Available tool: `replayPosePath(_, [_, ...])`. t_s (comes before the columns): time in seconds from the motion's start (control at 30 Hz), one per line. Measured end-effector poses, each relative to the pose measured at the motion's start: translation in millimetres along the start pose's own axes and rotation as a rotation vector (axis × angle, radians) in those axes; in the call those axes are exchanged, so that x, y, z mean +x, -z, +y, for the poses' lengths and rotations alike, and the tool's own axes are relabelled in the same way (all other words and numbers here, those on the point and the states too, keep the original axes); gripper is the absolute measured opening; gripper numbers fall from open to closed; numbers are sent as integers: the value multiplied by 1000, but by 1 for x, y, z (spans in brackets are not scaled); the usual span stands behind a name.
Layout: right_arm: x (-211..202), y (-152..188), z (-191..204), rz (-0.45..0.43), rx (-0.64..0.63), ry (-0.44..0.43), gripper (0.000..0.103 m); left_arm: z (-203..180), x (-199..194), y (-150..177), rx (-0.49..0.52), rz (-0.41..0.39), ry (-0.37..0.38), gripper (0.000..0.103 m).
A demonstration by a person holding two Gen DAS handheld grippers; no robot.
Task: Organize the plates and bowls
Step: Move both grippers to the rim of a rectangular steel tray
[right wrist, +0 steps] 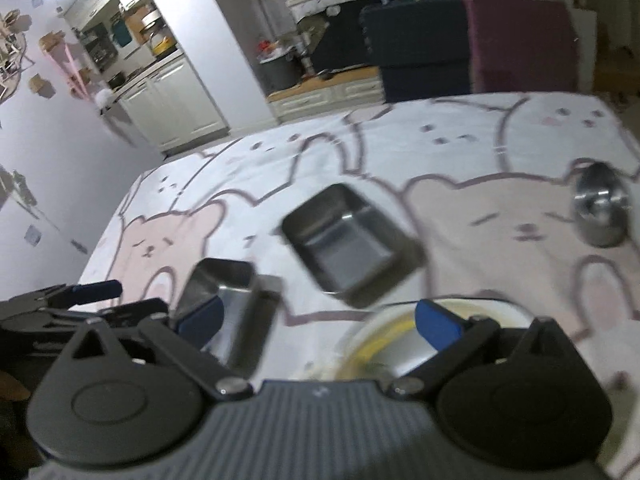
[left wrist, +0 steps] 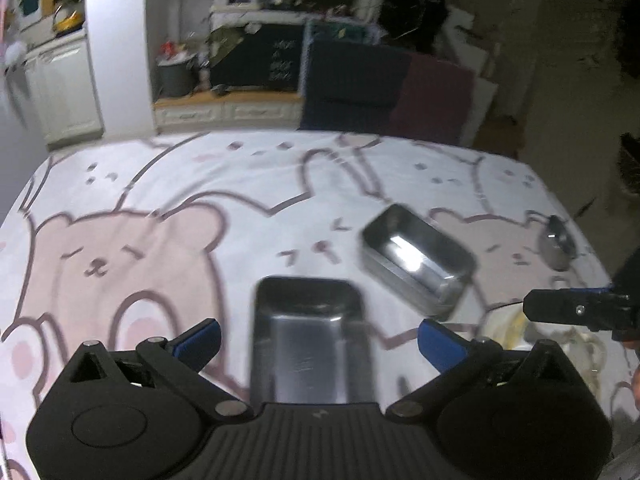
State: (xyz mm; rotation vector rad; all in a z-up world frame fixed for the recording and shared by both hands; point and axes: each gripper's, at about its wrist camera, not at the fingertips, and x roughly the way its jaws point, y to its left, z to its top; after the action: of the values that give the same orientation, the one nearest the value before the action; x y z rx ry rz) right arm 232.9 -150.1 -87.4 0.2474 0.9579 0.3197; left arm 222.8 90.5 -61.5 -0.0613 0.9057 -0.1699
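While both of your grippers hang over the table with their blue pads spread wide, neither one grasps anything. Your left gripper [left wrist: 318,338] points down at a steel tray [left wrist: 308,336] that lies flat on the bear-print cloth [left wrist: 120,248]; the tray sits between the pads, but the pads stand clear of its sides. Beyond it and to the right, a second steel tray [left wrist: 418,258] lies at an angle on the cloth, apart from the first. Farther right, near the table edge, a small round metal piece [left wrist: 556,242] rests on the cloth; blur hides what it is. At the right edge of that view, one black finger of your right gripper [left wrist: 580,312] reaches in above a pale plate [left wrist: 508,320].

From your right gripper [right wrist: 320,324], the plate [right wrist: 384,344] shows as a white dish with a yellow ring, lying under the right pad [right wrist: 438,326]; you cannot tell whether the pad touches it. The angled tray [right wrist: 348,240] lies just beyond the plate, and the nearer tray [right wrist: 232,296] lies to its left, partly behind the left pad. The round metal piece [right wrist: 600,208] sits far right. Your left gripper [right wrist: 80,296] shows at the left edge, beside the nearer tray.
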Motion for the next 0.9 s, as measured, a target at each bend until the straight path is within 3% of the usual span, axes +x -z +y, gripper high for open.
replayPosePath(0.07, [19, -5, 15, 25, 23, -6, 103, 18, 9, -2, -27, 24, -7, 99])
replayPosePath(0.17, [49, -11, 29, 94, 53, -29, 99, 40, 22, -2, -77, 70, 4, 83])
replayPosePath(0.23, [67, -12, 37, 129, 59, -23, 83, 52, 32, -1, -96, 101, 13, 78])
replayPosePath(0.37, [99, -11, 50, 215, 46, 4, 70, 63, 46, 3, -117, 138, 18, 77])
replayPosePath(0.67, [144, -35, 91, 163, -300, 6, 62, 77, 69, 54, -392, 278, 45, 78])
replayPosePath(0.77, [166, -40, 105, 170, -426, 19, 60, 73, 69, 62, -401, 270, 38, 78])
replayPosePath(0.9, [189, -39, 120, 217, -542, 31, 46, 70, 70, 60, -371, 275, 40, 78])
